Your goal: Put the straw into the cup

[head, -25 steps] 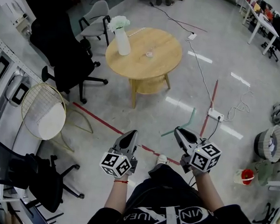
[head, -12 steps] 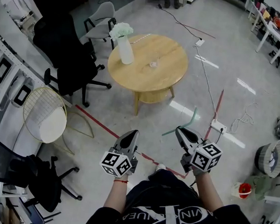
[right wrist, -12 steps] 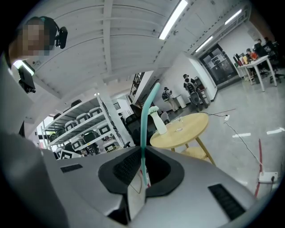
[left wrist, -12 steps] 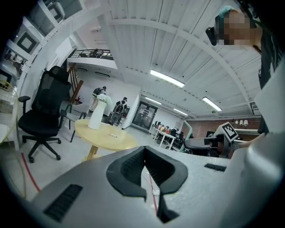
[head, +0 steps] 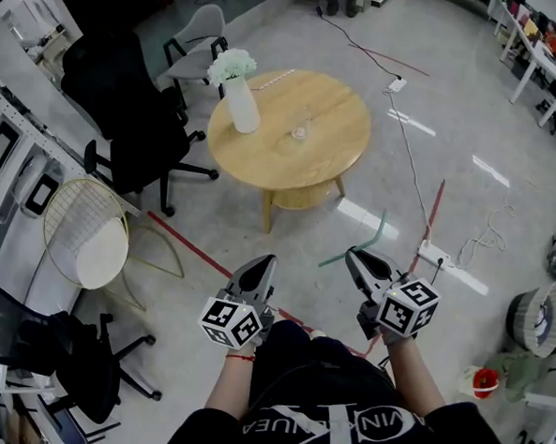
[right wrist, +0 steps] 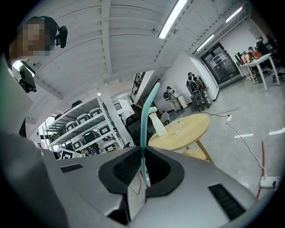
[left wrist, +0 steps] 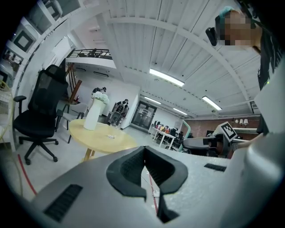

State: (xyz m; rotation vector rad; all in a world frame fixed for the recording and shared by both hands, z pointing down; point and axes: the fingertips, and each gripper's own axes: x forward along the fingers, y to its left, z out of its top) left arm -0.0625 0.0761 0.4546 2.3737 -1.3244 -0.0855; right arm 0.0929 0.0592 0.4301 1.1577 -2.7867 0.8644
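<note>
A teal bent straw [head: 359, 247] sticks out from my right gripper [head: 354, 260], which is shut on it at waist height over the floor. In the right gripper view the straw [right wrist: 144, 120] rises between the closed jaws. A small clear cup [head: 300, 130] stands near the middle of the round wooden table [head: 329, 154], well ahead of both grippers; it also shows in the right gripper view as a tiny glass cup [right wrist: 179, 130]. My left gripper [head: 261, 270] is shut and holds nothing, level with the right one.
A white vase with flowers [head: 239, 97] stands on the table's left part. Black office chairs [head: 138, 123] and a grey chair [head: 197, 47] sit to the left. A round wire frame [head: 85, 228], a power strip [head: 435, 257] with cables, and shelving [head: 10, 144] border the floor.
The table sits slightly nearer and lower in the head view than a second ago. A knee has come forward between the grippers. Both grippers keep their pose; the straw stays held.
</note>
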